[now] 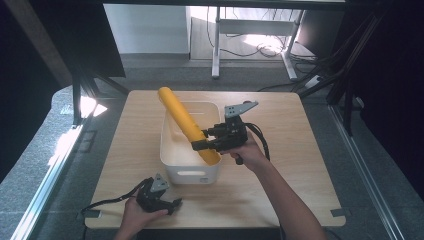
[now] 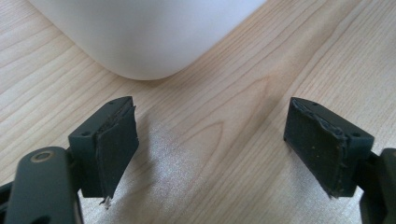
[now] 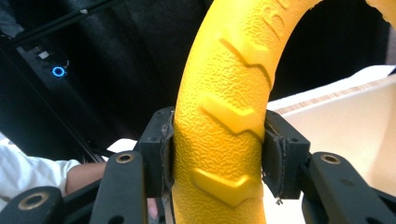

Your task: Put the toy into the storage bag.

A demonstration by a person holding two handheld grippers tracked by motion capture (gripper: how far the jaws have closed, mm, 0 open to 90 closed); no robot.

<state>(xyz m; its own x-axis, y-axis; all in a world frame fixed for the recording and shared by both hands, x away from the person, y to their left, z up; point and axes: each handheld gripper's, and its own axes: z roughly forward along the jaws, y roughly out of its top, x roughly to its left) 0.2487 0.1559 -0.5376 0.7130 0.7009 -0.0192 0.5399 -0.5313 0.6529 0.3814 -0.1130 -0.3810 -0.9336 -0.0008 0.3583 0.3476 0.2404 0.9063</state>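
1. Yellow textured ring of rubbery-looking material, with raised chevron marks, stands tilted in the white rectangular plastic bin; its lower part is inside the bin near the front right corner, and its upper end leans out past the far left rim.
2. Light wooden table with rounded corners carries everything; grey carpeted floor lies around it, and a white desk frame with tangled cables stands farther back in a sunlit patch.
3. White bin sits near the table's middle, a handle slot in its front wall; besides the ring I cannot make out anything inside.
4. Right gripper reaches in over the bin's right rim, its jaws clamped on the ring from both sides; the right gripper view shows the black pads pressed against the ring.
5. Left gripper rests near the table's front edge, just in front of the bin, jaws spread wide with bare wood between them and the bin's rounded corner just ahead.
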